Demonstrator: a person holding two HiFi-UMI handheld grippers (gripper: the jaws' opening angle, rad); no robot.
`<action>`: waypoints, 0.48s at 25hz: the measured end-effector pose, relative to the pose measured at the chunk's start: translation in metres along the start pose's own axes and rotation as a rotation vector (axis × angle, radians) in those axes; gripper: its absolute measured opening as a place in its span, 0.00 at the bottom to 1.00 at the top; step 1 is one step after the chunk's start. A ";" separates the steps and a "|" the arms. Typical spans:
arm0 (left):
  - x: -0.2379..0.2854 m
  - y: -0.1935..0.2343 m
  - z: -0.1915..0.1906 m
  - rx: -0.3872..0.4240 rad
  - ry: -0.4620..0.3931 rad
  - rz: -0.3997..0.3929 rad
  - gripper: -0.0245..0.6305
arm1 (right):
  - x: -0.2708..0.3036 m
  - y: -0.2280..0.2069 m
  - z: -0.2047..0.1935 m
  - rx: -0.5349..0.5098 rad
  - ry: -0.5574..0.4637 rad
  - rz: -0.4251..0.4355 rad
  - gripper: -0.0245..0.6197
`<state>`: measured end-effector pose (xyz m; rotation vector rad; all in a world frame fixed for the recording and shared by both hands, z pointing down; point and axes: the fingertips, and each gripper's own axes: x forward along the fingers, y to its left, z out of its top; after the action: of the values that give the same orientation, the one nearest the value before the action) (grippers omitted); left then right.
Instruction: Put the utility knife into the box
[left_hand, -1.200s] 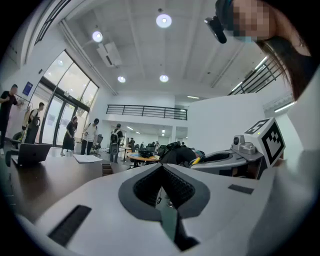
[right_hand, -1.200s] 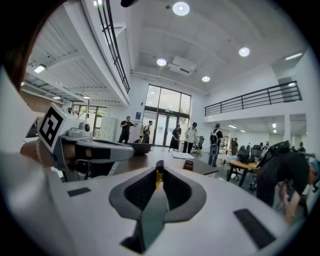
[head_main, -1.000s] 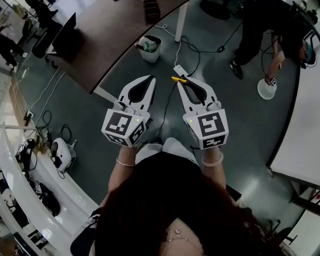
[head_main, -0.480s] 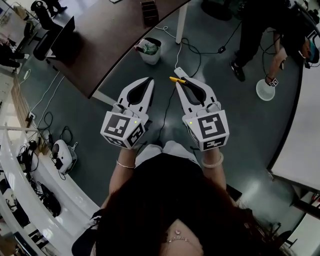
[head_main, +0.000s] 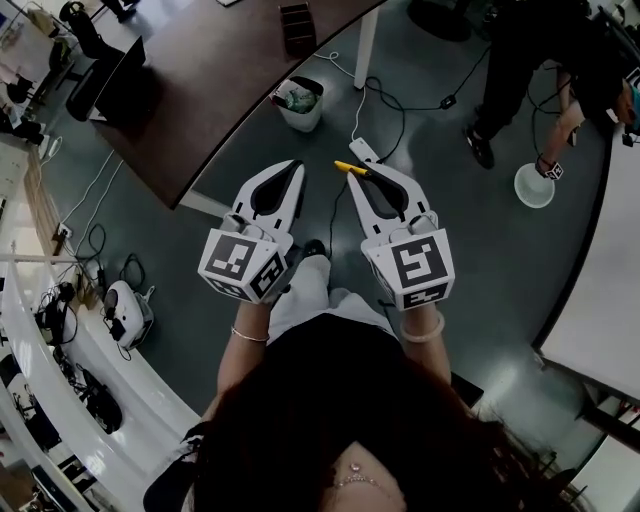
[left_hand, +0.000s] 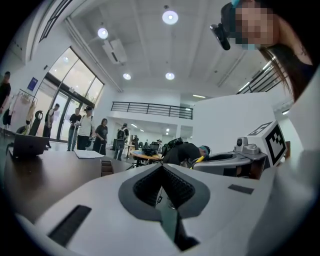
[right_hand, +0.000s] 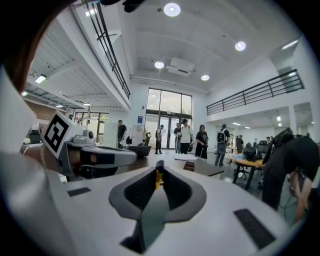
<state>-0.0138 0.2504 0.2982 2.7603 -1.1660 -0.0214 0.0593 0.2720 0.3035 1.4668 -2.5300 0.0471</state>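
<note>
In the head view my right gripper (head_main: 360, 170) is shut on a yellow utility knife (head_main: 347, 167), whose end sticks out to the left of the fingertips. The right gripper view shows a yellow sliver of the knife (right_hand: 158, 177) pinched between the closed jaws. My left gripper (head_main: 297, 165) is held beside it at the same height, shut with nothing in it; the left gripper view shows its jaws (left_hand: 161, 167) meeting. Both are held out over the dark floor in front of the person. No box is clearly seen.
A dark brown table (head_main: 225, 70) lies ahead with a small dark object (head_main: 298, 25) on it. A white bin (head_main: 300, 100) and cables (head_main: 400, 95) sit on the floor. A person (head_main: 545, 60) bends over a white bowl (head_main: 533, 185) at right. A white counter (head_main: 610, 270) borders the right.
Both grippers have drifted slightly forward and up in view as the person steps ahead; a foot now shows below them. The knife stays in the right gripper.
</note>
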 end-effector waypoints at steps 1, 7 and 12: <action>0.007 0.005 -0.001 -0.002 0.002 -0.001 0.04 | 0.006 -0.005 -0.001 0.003 0.001 0.000 0.12; 0.057 0.043 0.000 -0.004 0.007 -0.041 0.04 | 0.060 -0.033 0.007 0.001 -0.008 -0.013 0.12; 0.096 0.086 0.016 -0.001 -0.005 -0.068 0.04 | 0.115 -0.057 0.027 -0.016 -0.008 -0.031 0.12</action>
<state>-0.0095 0.1204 0.2982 2.7990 -1.0730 -0.0363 0.0491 0.1416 0.2961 1.5029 -2.5071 0.0163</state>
